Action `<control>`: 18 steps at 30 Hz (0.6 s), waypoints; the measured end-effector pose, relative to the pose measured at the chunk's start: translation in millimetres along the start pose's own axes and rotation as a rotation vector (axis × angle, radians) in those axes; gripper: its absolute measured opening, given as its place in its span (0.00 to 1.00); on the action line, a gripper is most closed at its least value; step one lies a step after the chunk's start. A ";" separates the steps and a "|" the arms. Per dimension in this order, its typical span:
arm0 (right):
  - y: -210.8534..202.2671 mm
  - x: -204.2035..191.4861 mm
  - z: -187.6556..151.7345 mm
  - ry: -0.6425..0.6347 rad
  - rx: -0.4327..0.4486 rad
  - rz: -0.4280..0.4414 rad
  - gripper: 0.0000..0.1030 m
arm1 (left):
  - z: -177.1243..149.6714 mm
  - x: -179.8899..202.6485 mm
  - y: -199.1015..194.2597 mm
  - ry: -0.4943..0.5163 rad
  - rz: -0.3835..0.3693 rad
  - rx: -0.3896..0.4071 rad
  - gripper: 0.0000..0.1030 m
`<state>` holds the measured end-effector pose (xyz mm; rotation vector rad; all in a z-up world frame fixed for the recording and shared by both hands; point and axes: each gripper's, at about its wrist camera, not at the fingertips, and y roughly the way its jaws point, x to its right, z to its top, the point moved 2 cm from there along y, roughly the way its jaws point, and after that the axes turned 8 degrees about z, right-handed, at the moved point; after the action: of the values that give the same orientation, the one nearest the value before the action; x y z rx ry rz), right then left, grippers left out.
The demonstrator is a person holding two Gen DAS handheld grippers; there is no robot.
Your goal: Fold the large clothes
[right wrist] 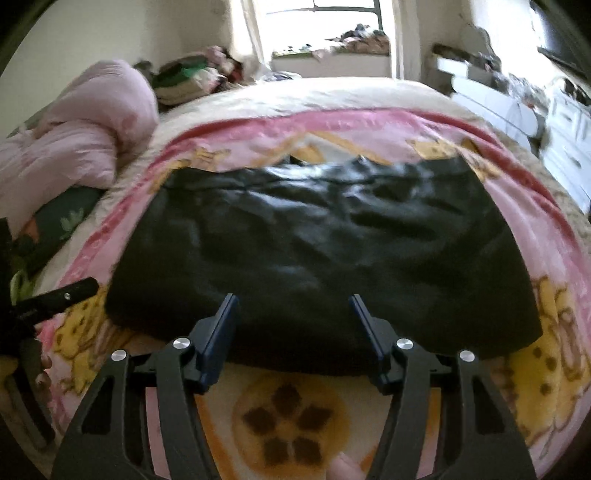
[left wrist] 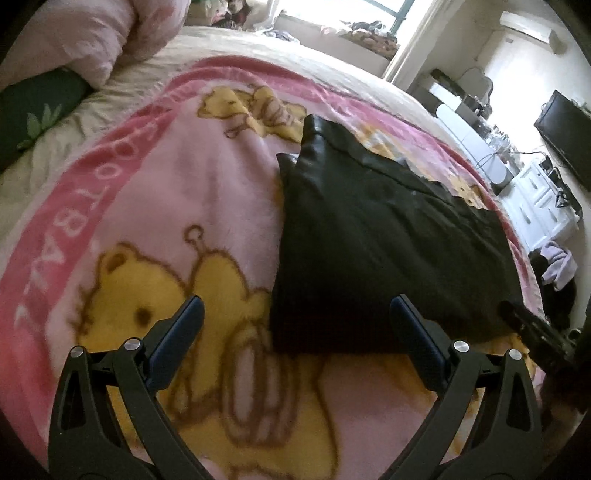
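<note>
A black garment (right wrist: 317,251) lies folded into a broad, roughly rectangular stack on a pink blanket (left wrist: 192,192) printed with yellow bears, and the blanket is spread over a bed (left wrist: 280,48) whose cream cover shows beyond its red border. In the right wrist view the garment fills the middle of the blanket, its near edge running just beyond the tips of the right gripper (right wrist: 291,306), with a slight sheen and a few wrinkles across its upper layer. The right gripper hangs above that near edge with its jaws partly apart and nothing between them; its blue pads (right wrist: 221,332) press on no cloth. In the left wrist view the left gripper (left wrist: 295,306) sits over the garment's near left corner, its jaws spread wide and released; the cloth lies below the gap and the right-hand finger stands in front of the dark fabric, while the left-hand finger is over bare blanket. Whether either finger touches the cloth cannot be told. Each gripper shows at the edge of the other's view as a dark bar. A bunched pink quilt (right wrist: 85,140) lies at the far left of the bed, beside a dark green leaf-patterned pillow (left wrist: 33,110). A bright window (right wrist: 325,33) stands beyond the bed, and white drawers (left wrist: 543,195) and a dark screen (left wrist: 565,136) line the right wall.
</note>
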<state>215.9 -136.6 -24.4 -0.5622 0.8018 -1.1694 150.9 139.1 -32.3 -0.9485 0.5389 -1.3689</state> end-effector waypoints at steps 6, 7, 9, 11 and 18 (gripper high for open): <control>38.3 16.7 -9.4 0.033 -0.098 -0.043 0.52 | 20.1 6.1 43.3 0.016 -0.011 -0.063 0.92; 42.0 18.0 -12.1 0.029 -0.108 -0.045 0.52 | 22.0 7.0 49.1 0.017 -0.018 -0.072 0.92; 49.6 18.5 -15.6 0.018 -0.126 -0.048 0.52 | 25.8 8.6 57.6 0.006 -0.037 -0.080 0.92; 53.6 20.0 -17.1 0.024 -0.131 -0.041 0.52 | 30.4 11.9 67.2 -0.009 -0.073 -0.086 0.92; 36.7 16.2 21.2 0.018 -0.081 0.024 0.51 | 34.6 24.5 75.2 -0.011 -0.151 -0.071 0.54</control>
<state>256.9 -141.0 -43.3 -0.6078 0.8719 -1.1257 225.8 119.0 -70.2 -1.0716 0.5191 -1.4863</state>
